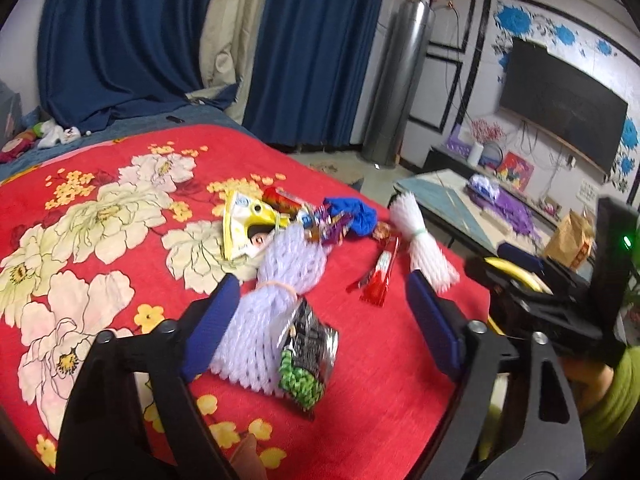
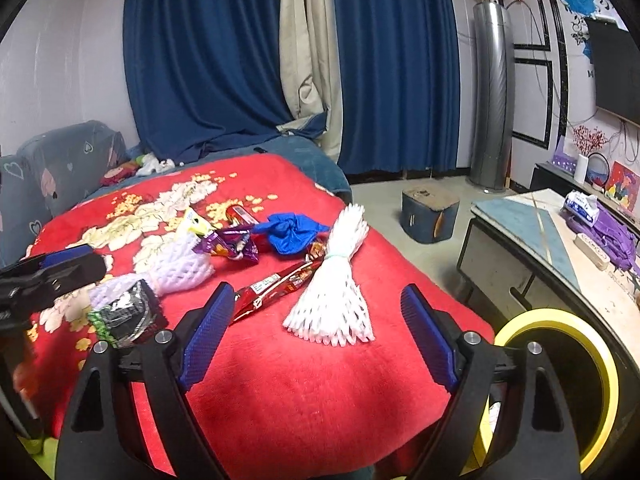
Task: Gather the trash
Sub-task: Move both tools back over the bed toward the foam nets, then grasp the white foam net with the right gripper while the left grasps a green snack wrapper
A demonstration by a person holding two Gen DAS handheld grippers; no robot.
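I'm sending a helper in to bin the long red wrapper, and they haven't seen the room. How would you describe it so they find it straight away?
Go to the red floral blanket with litter scattered on it. Near its edge, on the side facing the low table, lies a tied white foam net; the long red wrapper lies flat just beside it. It is the only long, narrow, shiny red strip there; its neighbours are crumpled or bunched.

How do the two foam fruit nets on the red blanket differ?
The lavender foam net is cinched by a tan band, the white foam net by a green one. The lavender net has wrappers lying against it; the white net lies apart near the blanket's edge. The lavender one looks bulkier, the white flatter and fanned. Both are mesh sleeves tied mid-length.
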